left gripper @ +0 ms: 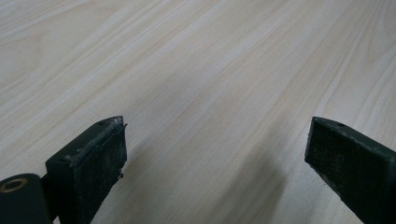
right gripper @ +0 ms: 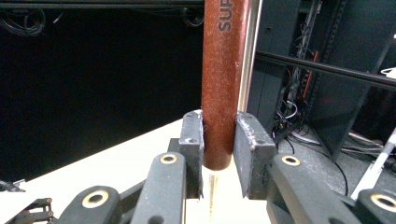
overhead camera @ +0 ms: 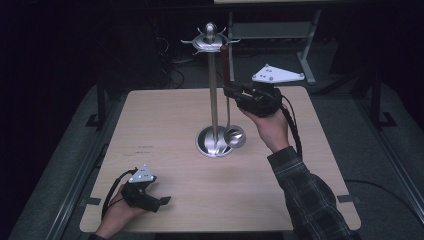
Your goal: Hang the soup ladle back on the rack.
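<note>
A metal utensil stand (overhead camera: 213,95) rises from a round base (overhead camera: 205,146) at the middle of the wooden table (overhead camera: 165,125), with a ring of hooks (overhead camera: 210,44) at its top. A ladle hangs upright beside the pole, its reddish-brown handle (overhead camera: 225,62) reaching up to the hooks and its steel bowl (overhead camera: 235,136) low by the base. Whether the handle's top is on a hook I cannot tell. My right gripper (overhead camera: 231,90) is shut on the handle (right gripper: 224,84), clamped near its lower end between both pads (right gripper: 192,135). My left gripper (overhead camera: 162,202) rests open low over the table's front left.
The stand's pole (right gripper: 249,56) runs just behind the held handle. Bare wood (left gripper: 187,70) lies under the left gripper (left gripper: 217,149). A metal table frame (overhead camera: 305,55) and cables stand on the dark floor beyond the far edge.
</note>
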`<control>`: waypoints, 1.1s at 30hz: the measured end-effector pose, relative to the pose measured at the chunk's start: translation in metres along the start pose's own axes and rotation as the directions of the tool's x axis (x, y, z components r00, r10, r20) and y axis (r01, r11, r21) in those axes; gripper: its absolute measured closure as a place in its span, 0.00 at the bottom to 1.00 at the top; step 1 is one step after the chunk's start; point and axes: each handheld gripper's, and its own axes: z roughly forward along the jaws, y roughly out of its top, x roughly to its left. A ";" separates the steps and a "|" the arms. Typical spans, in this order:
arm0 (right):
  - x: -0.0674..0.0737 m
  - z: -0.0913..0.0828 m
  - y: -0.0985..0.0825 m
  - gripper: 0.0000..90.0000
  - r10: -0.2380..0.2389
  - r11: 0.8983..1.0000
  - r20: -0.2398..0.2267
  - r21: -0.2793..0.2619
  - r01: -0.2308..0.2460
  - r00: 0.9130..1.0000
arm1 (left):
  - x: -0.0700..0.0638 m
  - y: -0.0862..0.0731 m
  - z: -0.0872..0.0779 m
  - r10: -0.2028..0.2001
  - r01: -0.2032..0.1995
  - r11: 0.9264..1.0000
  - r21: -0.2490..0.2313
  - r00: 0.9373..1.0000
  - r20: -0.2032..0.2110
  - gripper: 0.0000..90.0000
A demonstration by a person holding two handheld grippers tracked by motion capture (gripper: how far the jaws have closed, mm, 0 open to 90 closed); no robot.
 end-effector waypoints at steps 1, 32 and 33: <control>0.000 0.001 0.000 0.82 0.002 1.000 0.002 0.006 -0.002 1.000 | 0.000 0.000 0.000 -0.001 0.001 1.000 0.000 1.000 0.001 0.06; -0.022 -0.033 -0.055 0.57 0.080 0.993 0.001 0.088 -0.080 0.997 | -0.002 0.000 0.003 -0.004 0.004 1.000 0.004 1.000 0.005 0.06; -0.023 -0.034 -0.058 0.56 0.080 0.992 0.007 0.094 -0.080 0.997 | -0.002 0.000 0.003 -0.004 0.004 1.000 0.004 1.000 0.006 0.06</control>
